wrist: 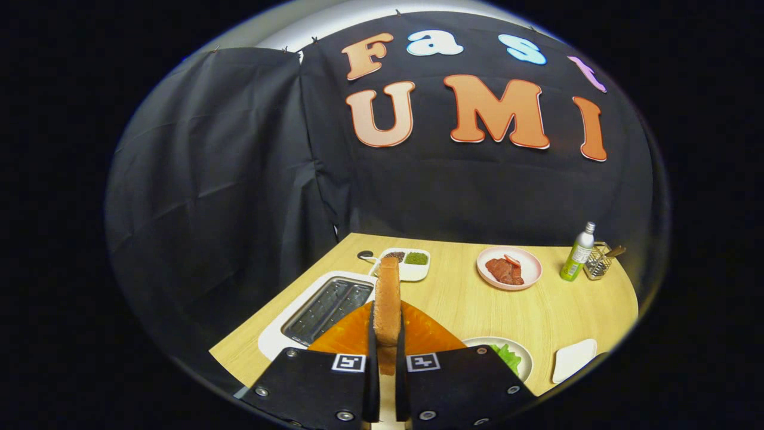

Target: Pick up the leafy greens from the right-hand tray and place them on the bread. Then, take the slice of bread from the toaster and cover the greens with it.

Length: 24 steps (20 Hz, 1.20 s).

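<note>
Jaws pinched narrow on the bread slice (388, 298); I hold it upright by its edges, clear of the toaster (325, 307), above the orange board (427, 334). Leafy greens (508, 357) lie on a plate just right, probably my target.

The gripper (386, 334) was held above the table, its two black fingers (372, 358) drawn close together and pointing toward twelve o'clock. Both pressed flat on a slice of bread (388, 298) held edge-on and upright between them, one finger at nine o'clock of it, the other at three. The slice rose well past the fingertips.
</note>
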Motion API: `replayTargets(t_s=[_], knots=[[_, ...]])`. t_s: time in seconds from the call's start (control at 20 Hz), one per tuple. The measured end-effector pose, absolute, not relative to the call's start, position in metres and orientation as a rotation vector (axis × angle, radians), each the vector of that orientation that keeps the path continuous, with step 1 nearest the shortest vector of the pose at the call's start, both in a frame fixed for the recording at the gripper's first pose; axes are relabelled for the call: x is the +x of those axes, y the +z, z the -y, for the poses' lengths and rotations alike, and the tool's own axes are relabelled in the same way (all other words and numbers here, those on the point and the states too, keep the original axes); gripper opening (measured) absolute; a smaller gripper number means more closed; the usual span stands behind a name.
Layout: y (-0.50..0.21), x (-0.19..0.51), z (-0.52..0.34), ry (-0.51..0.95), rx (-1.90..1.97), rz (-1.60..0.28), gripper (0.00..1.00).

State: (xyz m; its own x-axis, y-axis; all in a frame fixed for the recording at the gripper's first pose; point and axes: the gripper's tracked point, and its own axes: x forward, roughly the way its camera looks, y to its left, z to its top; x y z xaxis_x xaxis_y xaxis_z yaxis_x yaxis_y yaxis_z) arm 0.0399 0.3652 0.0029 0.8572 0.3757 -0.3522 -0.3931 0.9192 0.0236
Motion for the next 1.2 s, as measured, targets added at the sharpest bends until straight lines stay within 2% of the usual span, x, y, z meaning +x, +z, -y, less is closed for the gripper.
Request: replayTargets(t_s=[0.4,0.75,1.1,1.2], knots=[[-0.051,0.046,-0.294,0.351,-0.031,-0.422,0.11],[-0.100,0.047,-0.265,0.370,0.044,-0.516,0.11],[-0.117,0.052,-0.240,0.365,0.092,-0.554,0.11],[-0.120,0.054,-0.230,0.351,0.106,-0.563,0.15]])
